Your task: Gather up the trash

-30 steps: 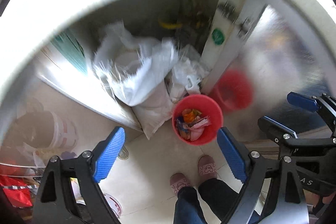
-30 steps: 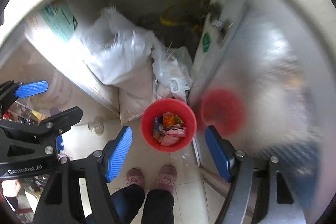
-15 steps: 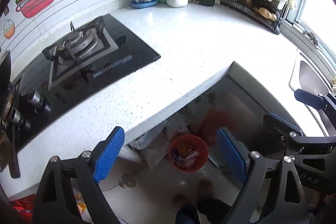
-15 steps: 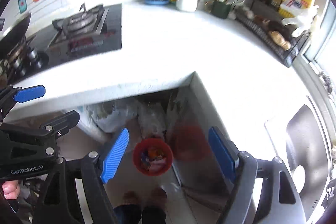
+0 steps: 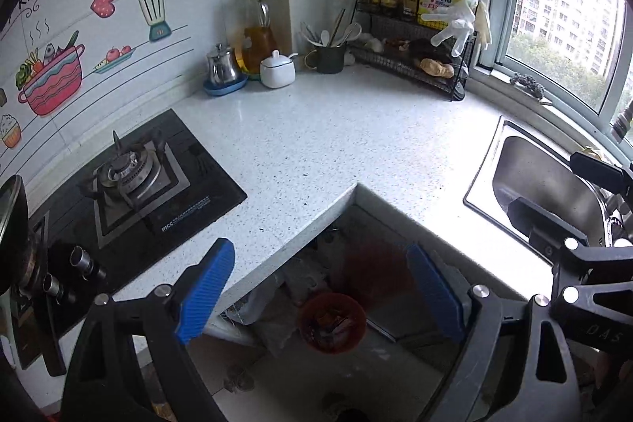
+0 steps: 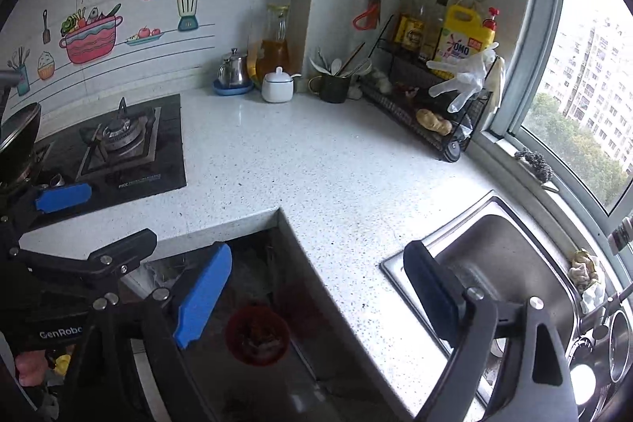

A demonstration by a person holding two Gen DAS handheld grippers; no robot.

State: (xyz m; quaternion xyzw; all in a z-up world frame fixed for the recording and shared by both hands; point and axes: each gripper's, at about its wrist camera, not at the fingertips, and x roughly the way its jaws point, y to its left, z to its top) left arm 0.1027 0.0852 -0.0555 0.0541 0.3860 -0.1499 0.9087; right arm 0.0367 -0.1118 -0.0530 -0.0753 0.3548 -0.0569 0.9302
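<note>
The left tool is held above the desk with its blue pads wide apart, gripping nothing; the right tool is likewise spread and empty, over the desk's inner corner; the red bin stands on the floor below that corner, under the desk's edge, with wrappers inside; in the right view the bin lies between the pads, far beneath them; the stove sits left of the corner; the sink sits right of it; a rack with bottles stands at the desk's back by the window.
</note>
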